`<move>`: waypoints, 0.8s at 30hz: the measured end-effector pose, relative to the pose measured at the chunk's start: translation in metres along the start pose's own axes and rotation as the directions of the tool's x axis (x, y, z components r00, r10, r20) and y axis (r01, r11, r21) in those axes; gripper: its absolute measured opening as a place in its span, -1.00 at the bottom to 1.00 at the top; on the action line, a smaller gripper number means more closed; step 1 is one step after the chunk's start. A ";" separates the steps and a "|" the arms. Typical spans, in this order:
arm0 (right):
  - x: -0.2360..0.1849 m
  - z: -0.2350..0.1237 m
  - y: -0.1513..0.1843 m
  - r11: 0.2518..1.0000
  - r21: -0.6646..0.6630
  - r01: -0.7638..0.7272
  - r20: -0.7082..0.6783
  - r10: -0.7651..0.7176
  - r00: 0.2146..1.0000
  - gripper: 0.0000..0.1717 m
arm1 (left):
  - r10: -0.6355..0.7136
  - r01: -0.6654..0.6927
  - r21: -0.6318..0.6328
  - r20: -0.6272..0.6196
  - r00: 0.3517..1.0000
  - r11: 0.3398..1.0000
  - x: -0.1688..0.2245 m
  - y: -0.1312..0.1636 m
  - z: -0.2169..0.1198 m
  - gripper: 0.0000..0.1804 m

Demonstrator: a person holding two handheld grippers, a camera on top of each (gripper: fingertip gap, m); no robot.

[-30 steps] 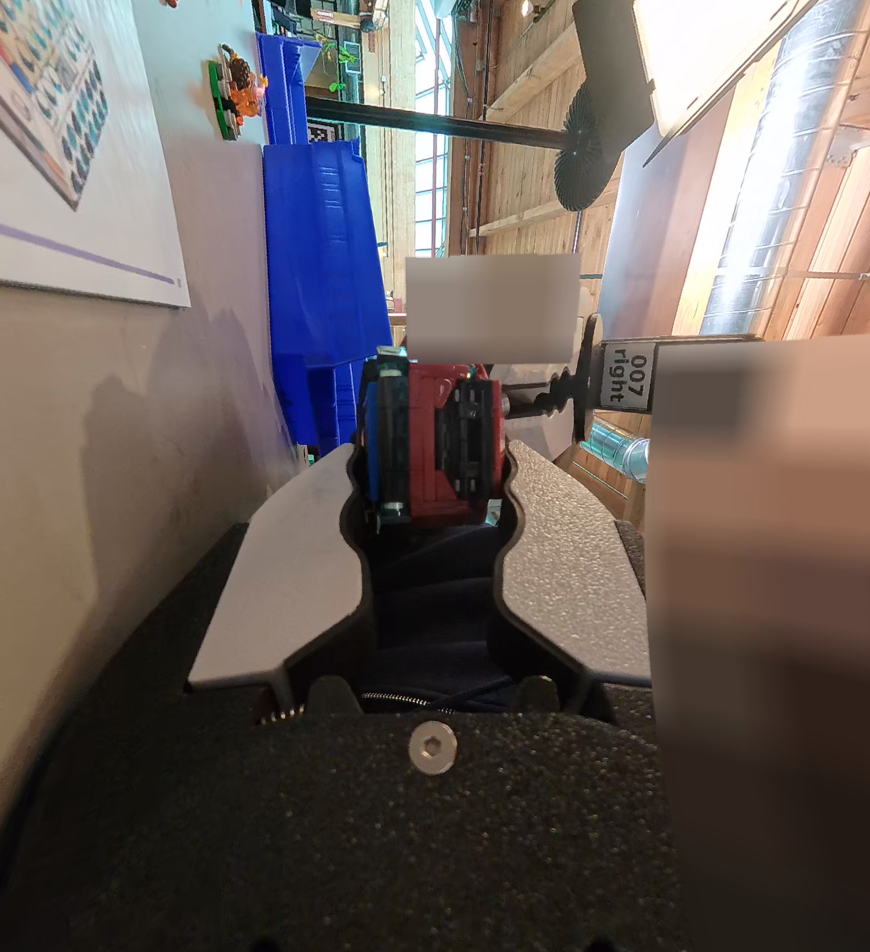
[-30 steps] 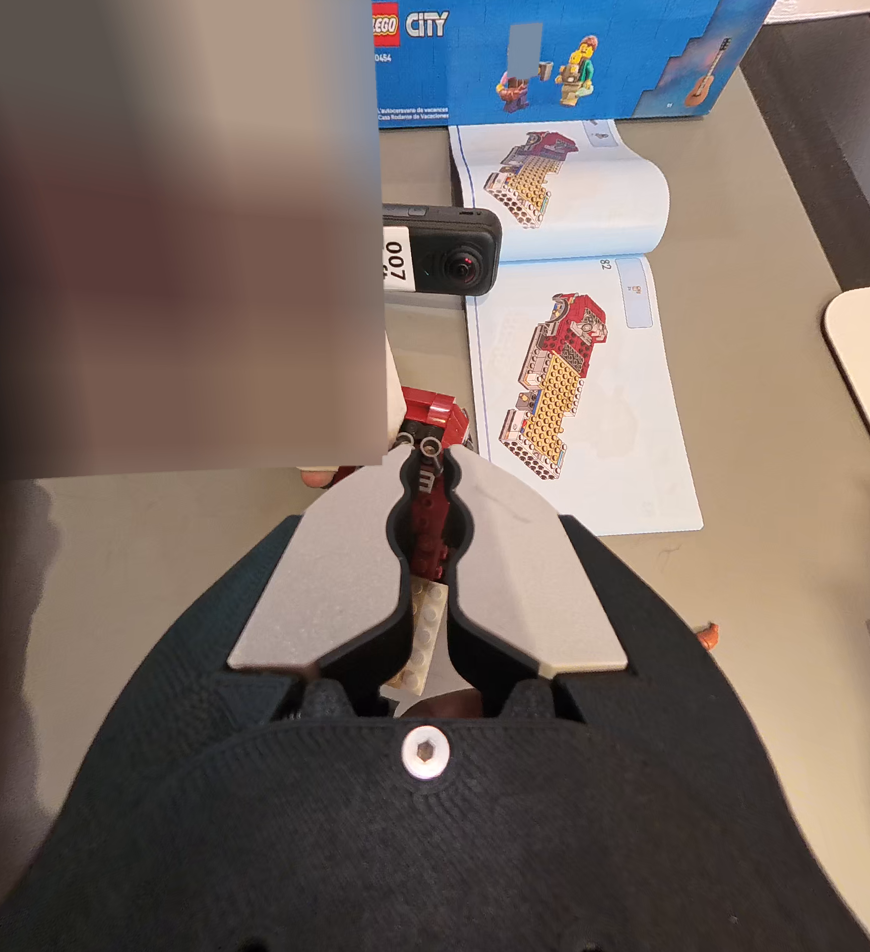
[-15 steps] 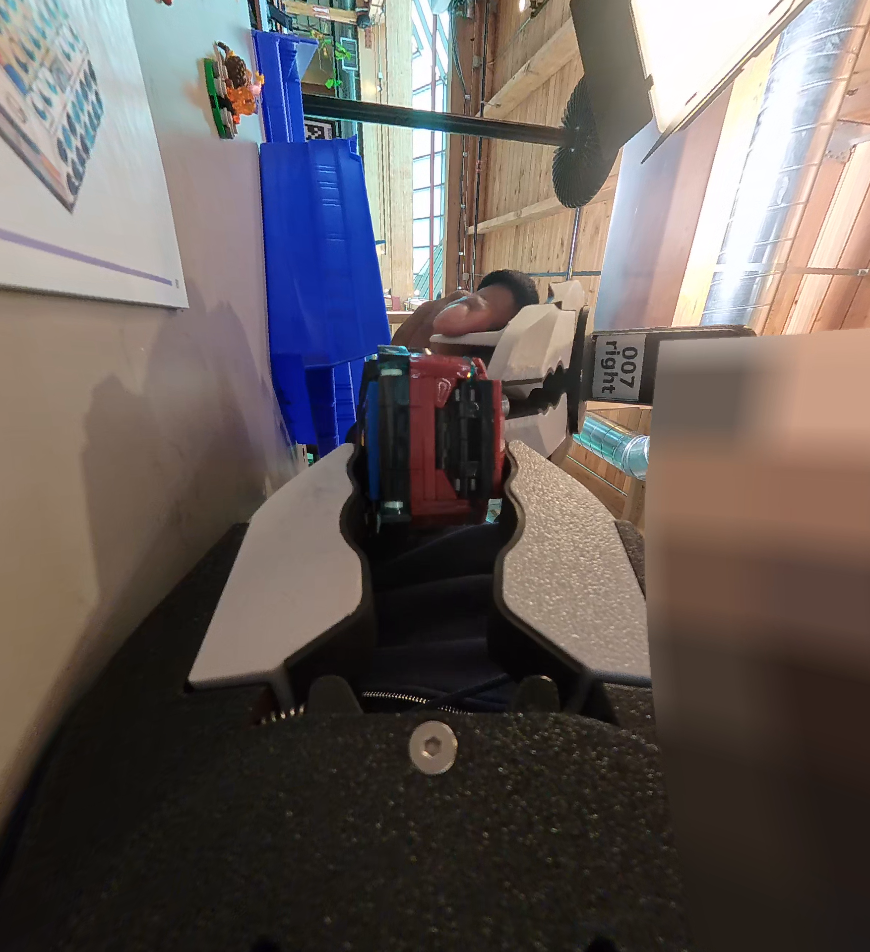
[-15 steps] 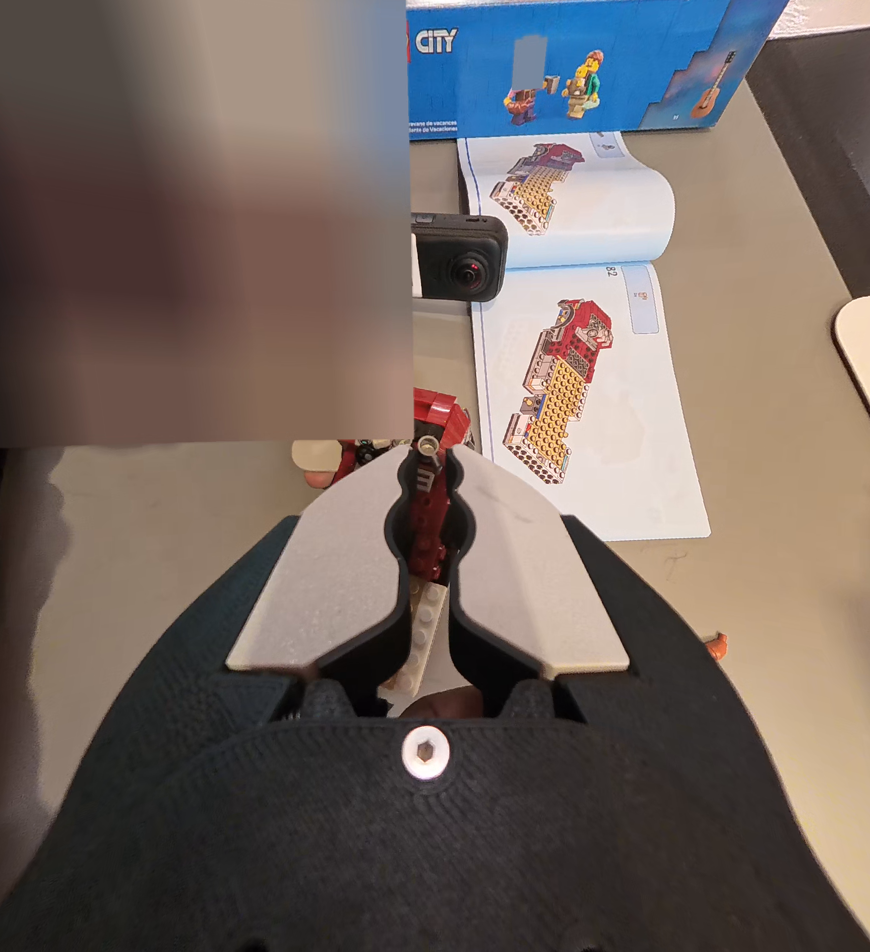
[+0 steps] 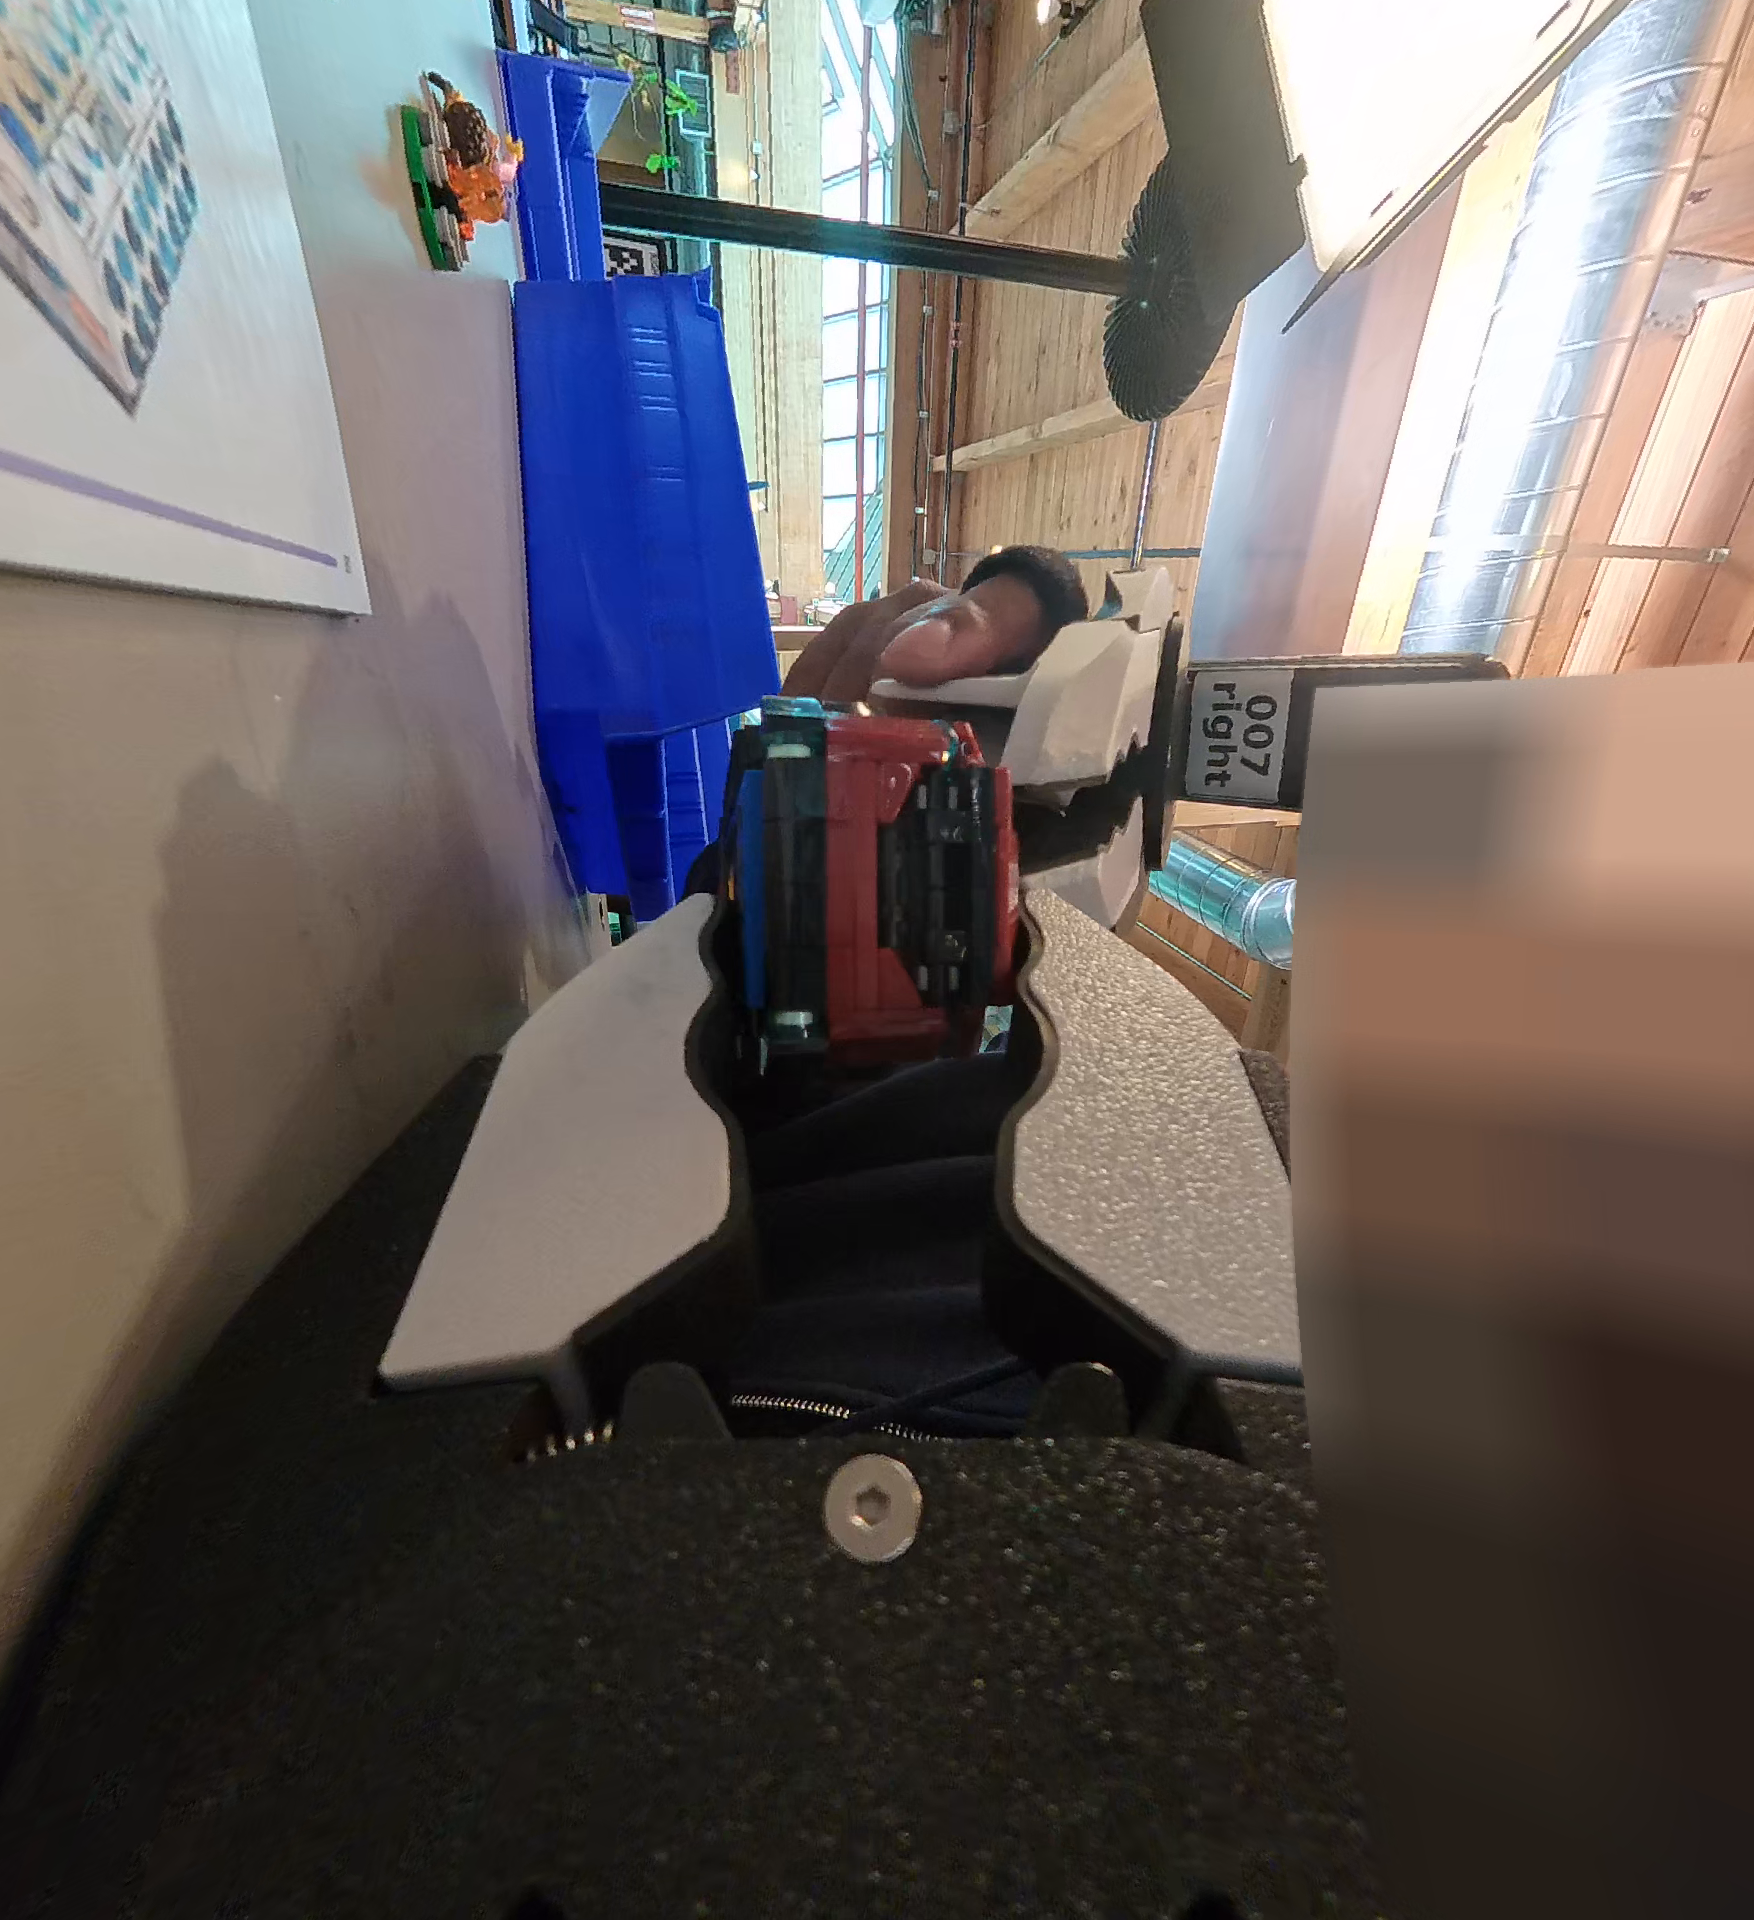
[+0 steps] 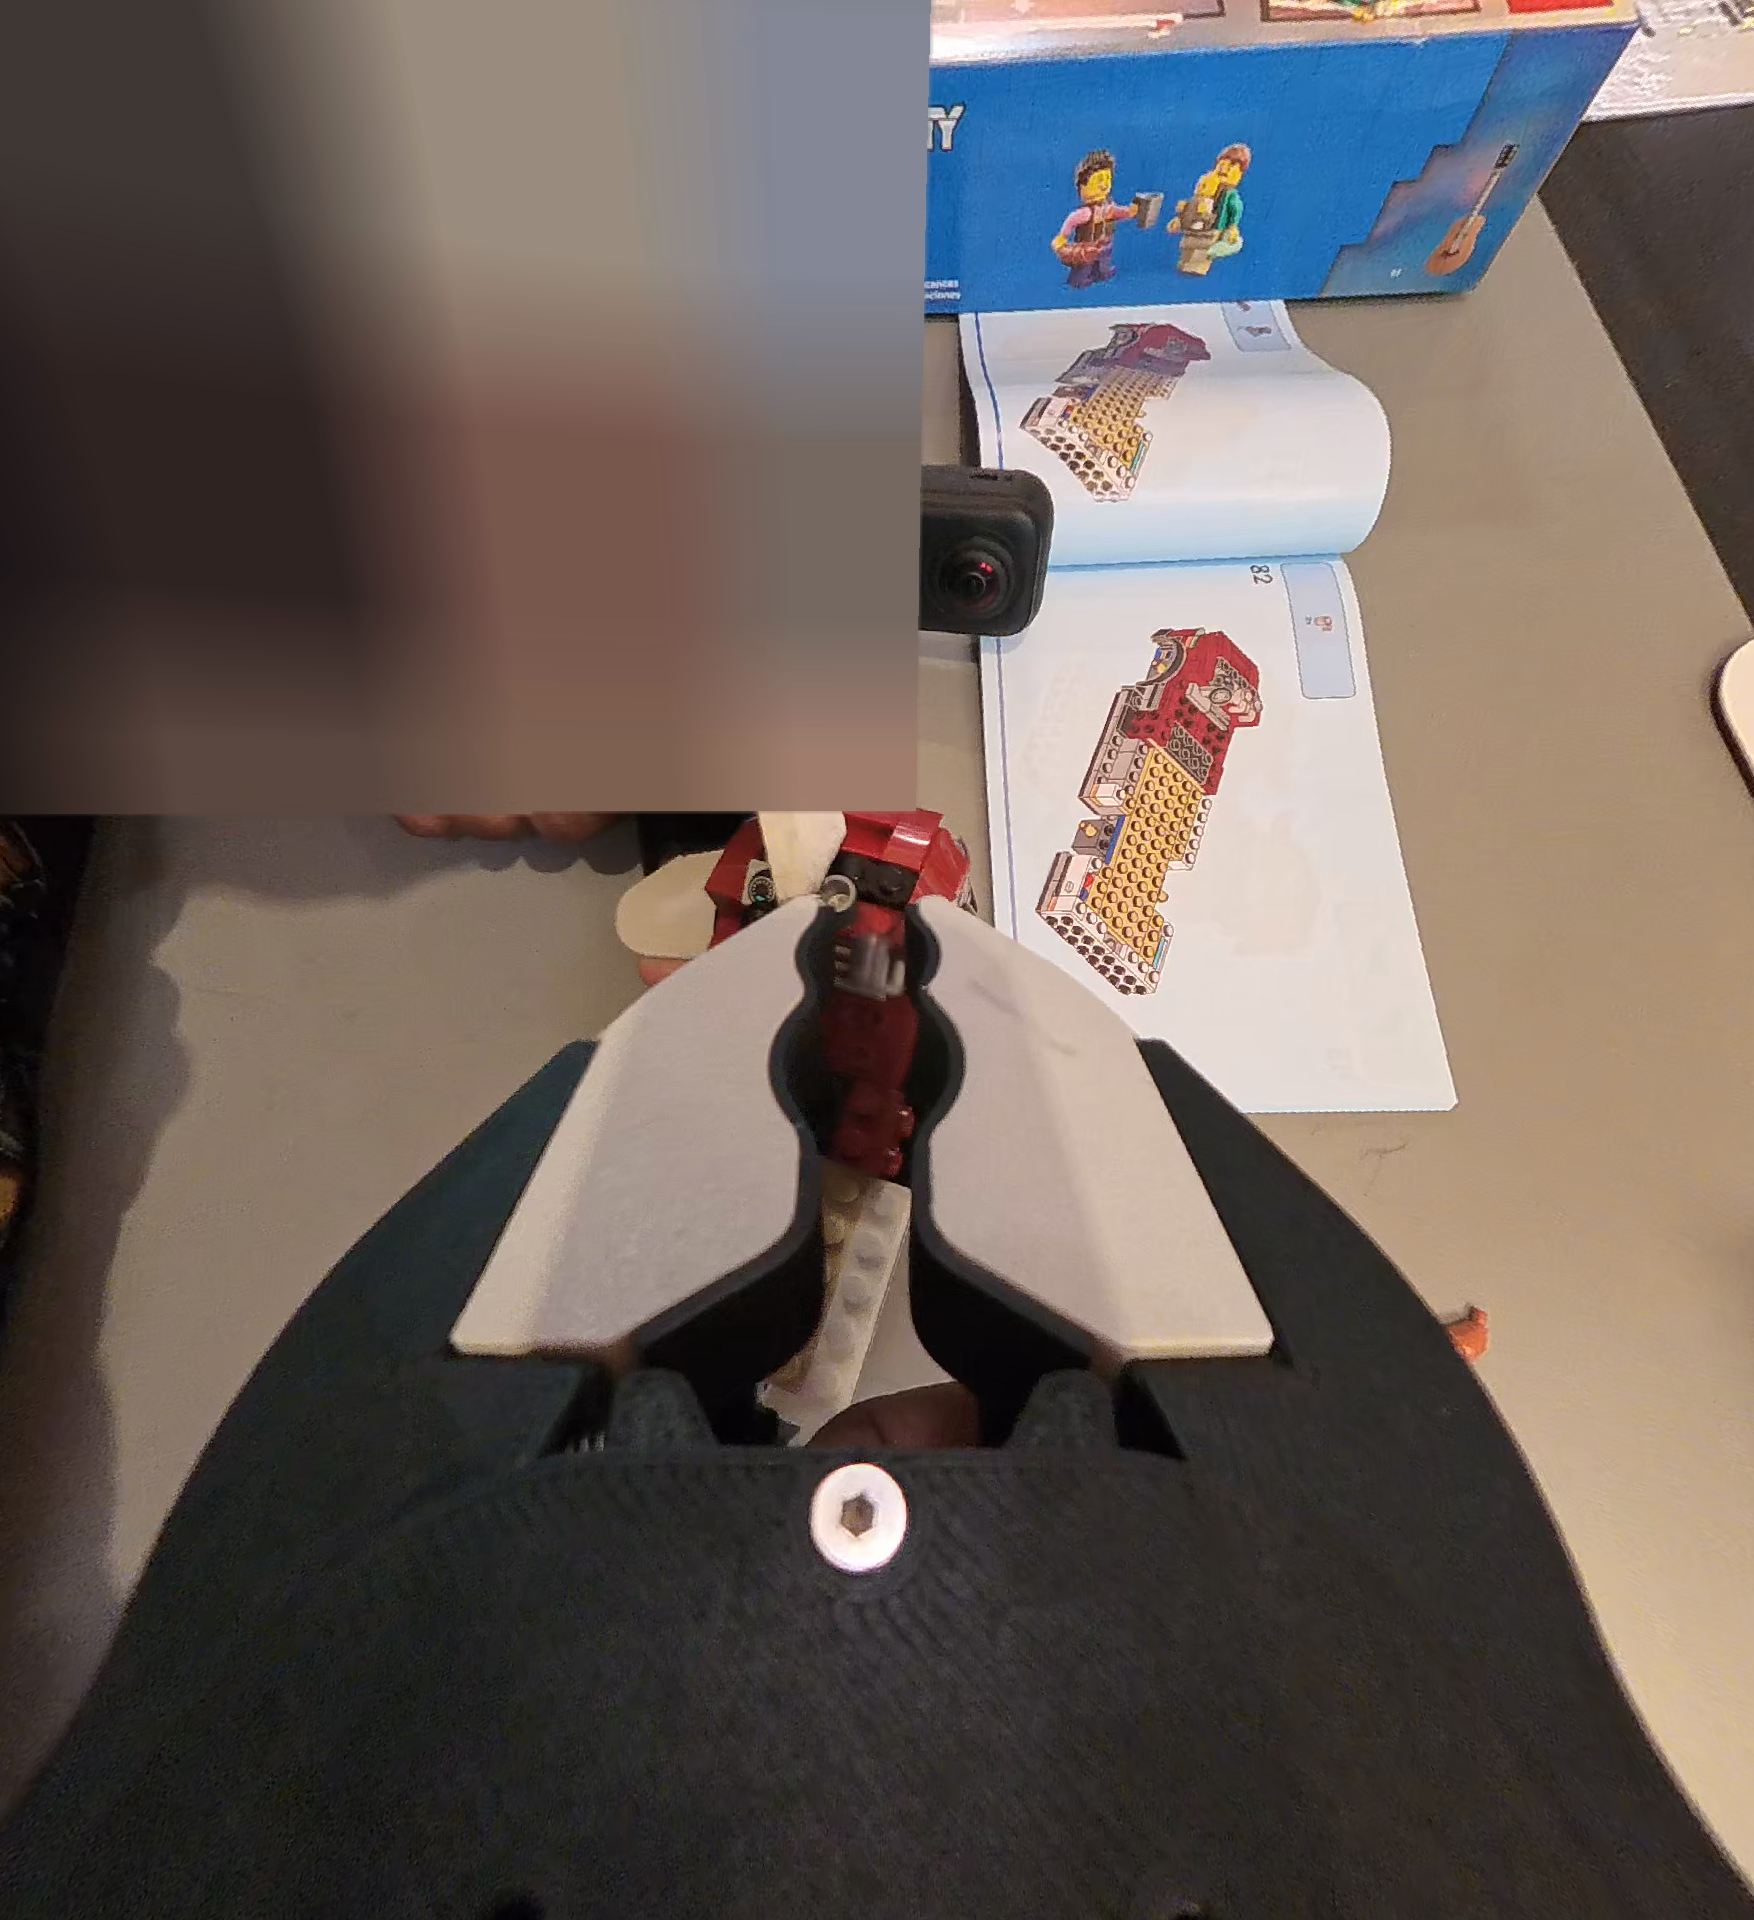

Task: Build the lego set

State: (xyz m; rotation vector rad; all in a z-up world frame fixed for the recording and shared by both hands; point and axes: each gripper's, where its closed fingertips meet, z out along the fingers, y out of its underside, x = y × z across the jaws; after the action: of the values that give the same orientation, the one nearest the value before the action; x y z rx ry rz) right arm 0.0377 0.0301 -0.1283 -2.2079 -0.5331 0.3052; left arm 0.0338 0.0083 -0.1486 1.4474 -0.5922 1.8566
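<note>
My left gripper (image 5: pixel 868 914) is shut on a red, black and blue toy-brick vehicle (image 5: pixel 873 883), both pads against its sides, holding it turned on its side. My right gripper (image 6: pixel 868 909) hovers over the same model (image 6: pixel 868 1049), its jaws a narrow way apart. A tiny grey round piece (image 6: pixel 837 891) sits on the model at my right gripper's left fingertip, and the other pad stands clear of it. In the left wrist view the right gripper (image 5: pixel 1081 748) touches the model's upper edge, with a thumb (image 5: pixel 935 644) beside it. The left gripper's pale fingers (image 6: pixel 665 914) show in the right wrist view.
An open instruction booklet (image 6: pixel 1268 831) lies on the grey table (image 6: pixel 1579 935), with a blue toy box (image 6: pixel 1216 156) behind it. Blue bins (image 5: pixel 634 499) and a small orange figure on a green plate (image 5: pixel 457 156) stand farther off. A small orange piece (image 6: pixel 1470 1330) lies at the right.
My right gripper's jaws have parted a little over the model, and the small grey piece stays at the left fingertip. The left gripper keeps its hold and has hardly moved.
</note>
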 end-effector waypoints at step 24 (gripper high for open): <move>0.007 -0.029 0.037 0.993 0.115 0.026 -0.222 0.000 0.975 -0.89 | 0.026 -0.027 0.005 0.056 0.998 1.000 -0.008 -0.004 -0.003 -0.45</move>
State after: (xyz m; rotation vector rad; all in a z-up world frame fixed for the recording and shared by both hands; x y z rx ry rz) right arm 0.0652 -0.0072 -0.1386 -2.0901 -0.3964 0.0789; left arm 0.0357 0.0107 -0.1569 1.5064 -0.6363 1.8446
